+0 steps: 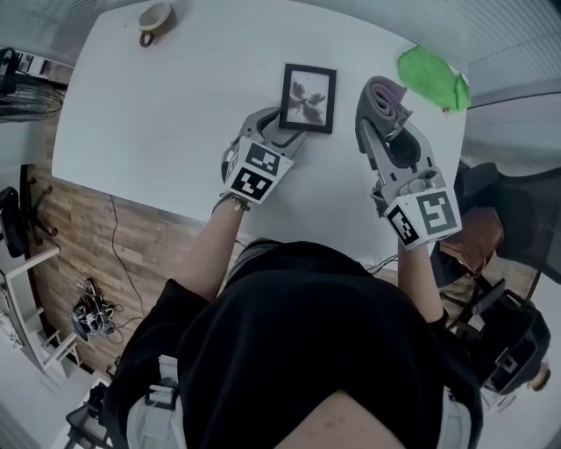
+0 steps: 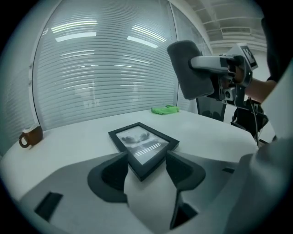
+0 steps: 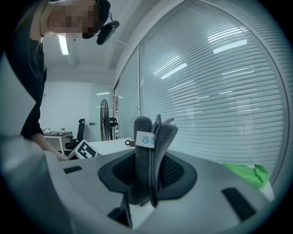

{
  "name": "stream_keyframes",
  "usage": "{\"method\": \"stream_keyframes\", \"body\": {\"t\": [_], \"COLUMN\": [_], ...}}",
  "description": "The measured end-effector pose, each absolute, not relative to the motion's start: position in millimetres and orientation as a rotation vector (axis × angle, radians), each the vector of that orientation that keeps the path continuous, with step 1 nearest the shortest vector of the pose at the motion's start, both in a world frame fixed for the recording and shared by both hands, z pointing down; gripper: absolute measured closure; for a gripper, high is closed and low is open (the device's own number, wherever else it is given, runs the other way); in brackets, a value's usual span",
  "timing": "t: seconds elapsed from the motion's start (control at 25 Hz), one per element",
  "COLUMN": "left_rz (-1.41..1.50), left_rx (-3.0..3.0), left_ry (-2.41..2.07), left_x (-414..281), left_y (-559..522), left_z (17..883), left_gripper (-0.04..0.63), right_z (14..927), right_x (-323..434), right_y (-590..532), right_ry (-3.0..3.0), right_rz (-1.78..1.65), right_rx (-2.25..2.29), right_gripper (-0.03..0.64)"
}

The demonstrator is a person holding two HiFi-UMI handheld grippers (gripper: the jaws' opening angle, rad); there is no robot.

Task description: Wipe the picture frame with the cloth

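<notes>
- Jaws of the left gripper [image 2: 146, 159] stand wide apart, released. The near corner of the picture frame [image 2: 143, 145] lies in the gap between them, and neither pad presses on it.
- Jaws of the right gripper [image 3: 150, 170] are clenched on the cloth [image 3: 149, 153], a folded grey one. It stands upright out of the grip with a small white and blue label near its top edge.
- Picture frame: black, lying flat and face up on the white table [image 1: 166, 114], with a pale print of dark shapes under its glass. It sits toward the far side of the table, and in the head view the left gripper reaches it from the near side.
- Cloth: it is carried above the table to the right of the frame and is apart from it. In the left gripper view it hangs well above the tabletop.
- Rag [image 1: 431, 74]: a green, crumpled one lying at the far right edge of the table, beyond the right gripper and well apart from the frame.
- Mug [image 1: 155, 19]: brown, with its handle showing. It stands alone at the far left corner of the table, well apart from everything else. It is the only container here, and whether anything is in it cannot be told.
</notes>
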State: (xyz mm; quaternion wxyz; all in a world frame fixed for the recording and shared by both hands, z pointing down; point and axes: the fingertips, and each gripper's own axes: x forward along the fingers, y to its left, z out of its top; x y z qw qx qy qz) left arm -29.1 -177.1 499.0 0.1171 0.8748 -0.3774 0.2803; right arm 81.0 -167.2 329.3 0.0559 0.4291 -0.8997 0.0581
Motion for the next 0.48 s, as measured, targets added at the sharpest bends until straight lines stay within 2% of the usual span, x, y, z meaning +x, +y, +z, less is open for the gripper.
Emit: {"method": "stream_keyframes", "body": {"t": [0.48], "left_rz": [0.862], "left_rx": [2.426], "left_ry": [-1.077], "left_x": [-34], "left_y": [-185], "left_z": [506], "left_gripper": [0.305], "right_z": [329], "right_x": [73], "right_y": [-178], "right_ry": [-2.701], "right_rz": [0.137], "right_rx": [1.269], "right_gripper": [0.502]}}
